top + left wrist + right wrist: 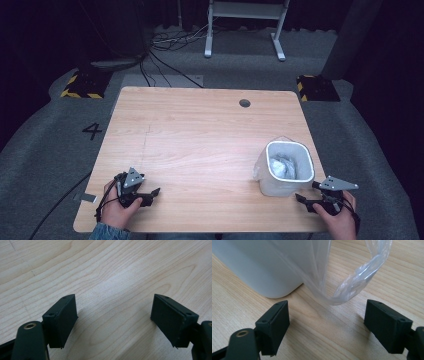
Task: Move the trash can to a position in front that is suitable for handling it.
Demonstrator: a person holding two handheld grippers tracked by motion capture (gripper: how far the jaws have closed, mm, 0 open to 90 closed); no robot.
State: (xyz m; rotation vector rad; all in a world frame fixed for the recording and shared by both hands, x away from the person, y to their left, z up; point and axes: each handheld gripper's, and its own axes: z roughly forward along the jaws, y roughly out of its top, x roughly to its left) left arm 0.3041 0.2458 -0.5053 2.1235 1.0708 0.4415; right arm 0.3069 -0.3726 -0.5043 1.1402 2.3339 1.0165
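**One bin, one bag, two open grippers**

On the counter (200,130) stands one white bin (287,172), near the right front corner. One clear plastic bag (260,167) lines it, with crumpled film bunched inside and a loose fold hanging down its left outer wall. There are two grippers, one in each hand, both low at the front edge.

The left gripper (156,192) lies at the front left, well apart from the bin, its jaws pointing right across bare wood. The right gripper (299,198) sits just beside the bin's front right corner, its jaws pointing left toward the base.

The high view gives the whole layout: the bin's open top, the film inside it, a round hole (244,103) near the counter's far edge, and the grey floor (60,145) marked with a "4". The left gripper view shows the left gripper (113,315) spread wide with nothing but wood grain between its jaws. The right gripper view shows what the high view cannot: the bin's rounded lower corner (267,270) resting on the wood and a loop of bag (352,282) sagging down to the counter just ahead of the right gripper (327,317). Its jaws are spread wide, holding nothing; the loop lies just beyond the gap between them, apart from both pads.
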